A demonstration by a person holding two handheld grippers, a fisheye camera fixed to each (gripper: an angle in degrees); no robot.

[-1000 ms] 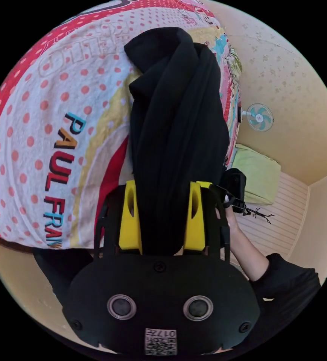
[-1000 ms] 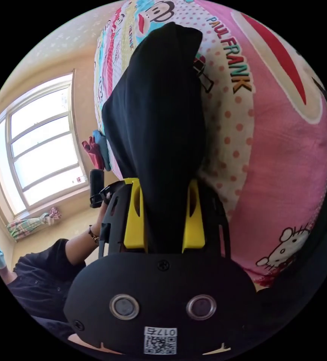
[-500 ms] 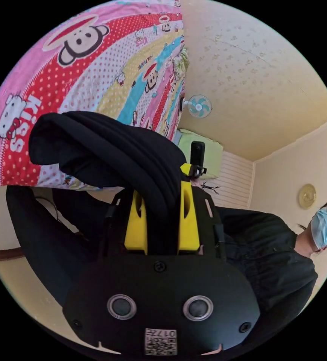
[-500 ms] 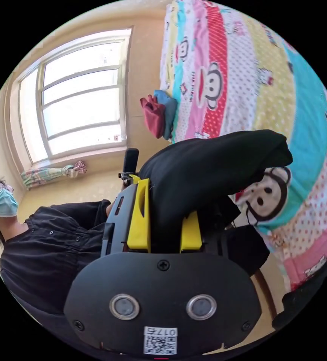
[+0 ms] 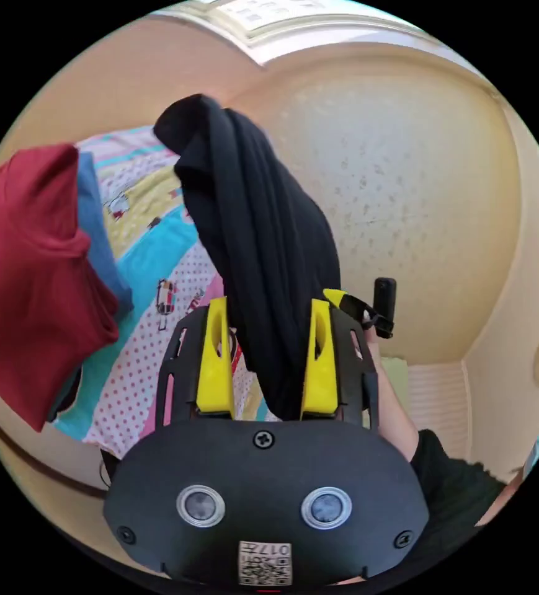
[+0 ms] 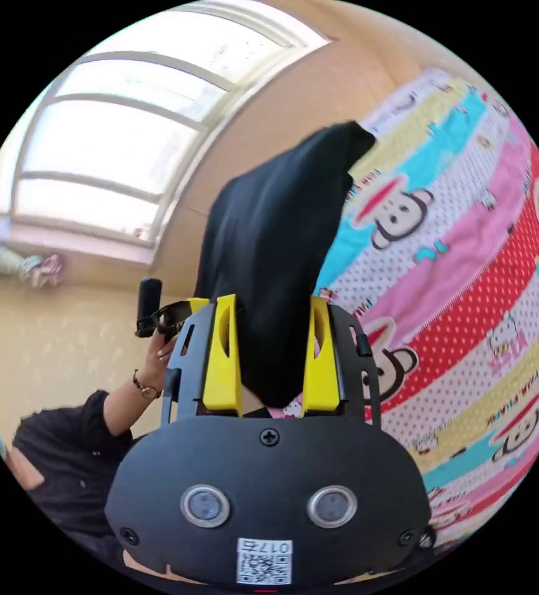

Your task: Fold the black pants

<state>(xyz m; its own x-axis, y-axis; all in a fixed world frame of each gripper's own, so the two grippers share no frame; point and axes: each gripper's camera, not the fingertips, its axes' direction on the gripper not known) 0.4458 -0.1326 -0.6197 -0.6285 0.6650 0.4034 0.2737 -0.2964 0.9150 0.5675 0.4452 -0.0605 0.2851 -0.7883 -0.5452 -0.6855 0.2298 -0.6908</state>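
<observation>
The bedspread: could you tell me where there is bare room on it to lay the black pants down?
In the right gripper view the patterned bedspread lies bare to the right of the black pants held in the right gripper. In the left gripper view, the bed corner beside the left gripper is crowded: a red garment stacked against a blue garment.

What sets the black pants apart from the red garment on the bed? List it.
The black pants are clamped between the left gripper jaws and bunched into long folds; the red garment lies loose on the bedspread, touched by no gripper. The pants are black, the garment dark red. Both are soft cloth.
</observation>
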